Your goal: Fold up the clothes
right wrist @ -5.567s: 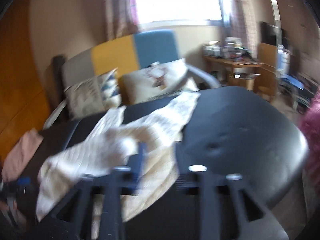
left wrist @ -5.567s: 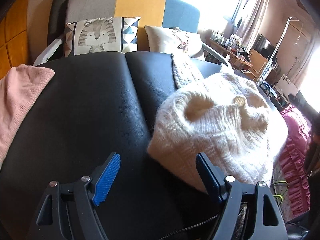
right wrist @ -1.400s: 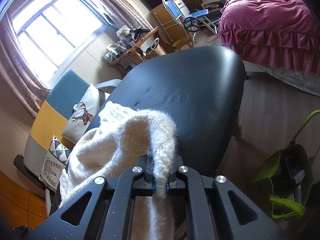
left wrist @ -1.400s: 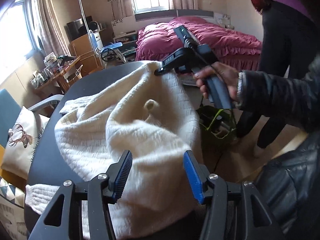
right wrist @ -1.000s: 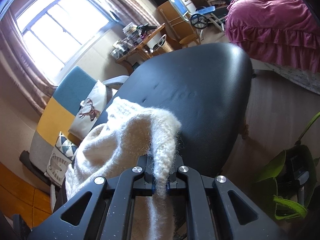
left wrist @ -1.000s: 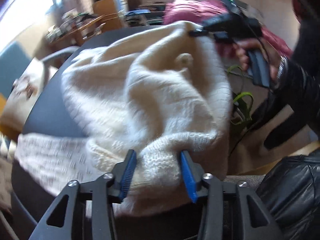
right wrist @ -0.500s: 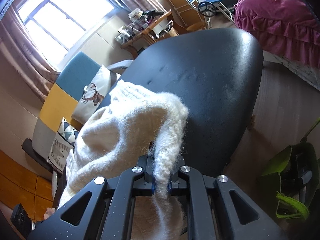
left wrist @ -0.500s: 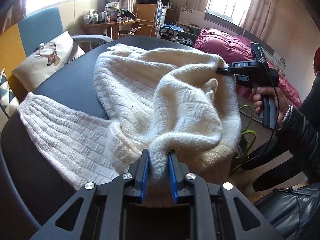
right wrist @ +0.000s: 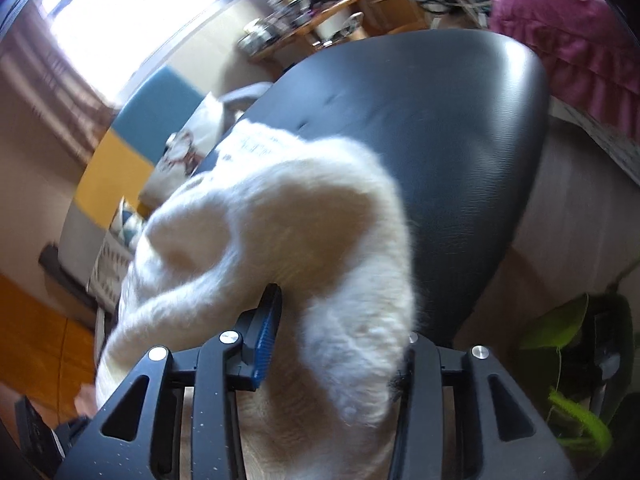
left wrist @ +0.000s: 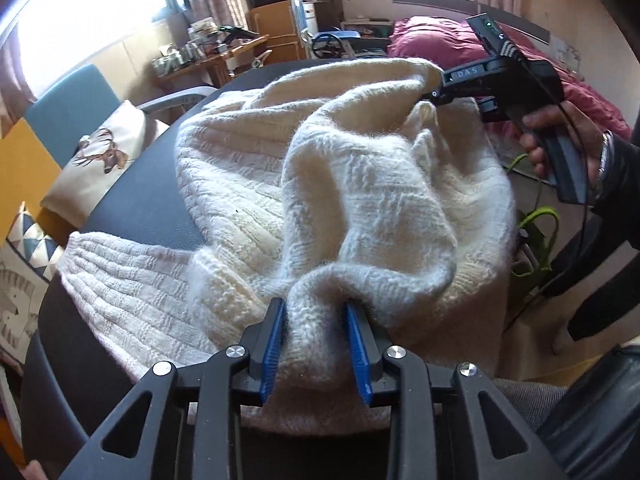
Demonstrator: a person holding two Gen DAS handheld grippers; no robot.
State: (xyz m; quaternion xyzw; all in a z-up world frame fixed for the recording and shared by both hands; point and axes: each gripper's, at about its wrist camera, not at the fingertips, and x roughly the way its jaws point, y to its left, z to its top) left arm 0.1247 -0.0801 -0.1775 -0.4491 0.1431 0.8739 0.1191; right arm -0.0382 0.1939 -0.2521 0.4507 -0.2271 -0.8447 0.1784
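Observation:
A cream knitted sweater (left wrist: pixel 352 184) lies bunched on a round black table (left wrist: pixel 140 200). One ribbed sleeve (left wrist: pixel 120 276) stretches out to the left. My left gripper (left wrist: pixel 316 344) has its blue pads parted around a fold of the sweater's near edge. In the left wrist view my right gripper (left wrist: pixel 434 94) meets the far hem. In the blurred right wrist view my right gripper (right wrist: pixel 336 344) has its jaws wide apart, with the sweater (right wrist: pixel 280 240) draped between them and over the right finger.
A patchwork sofa with a deer cushion (left wrist: pixel 100 156) stands left of the table. A magenta bed (right wrist: pixel 580 32) is at the right. A green bag (right wrist: pixel 572 360) sits on the floor by the table's edge. A cluttered desk (left wrist: pixel 212 56) stands under the window.
Both grippers have opened from a tight pinch on the sweater. The right wrist view has swung and blurred, and the sweater now drapes loosely over the right gripper's fingers.

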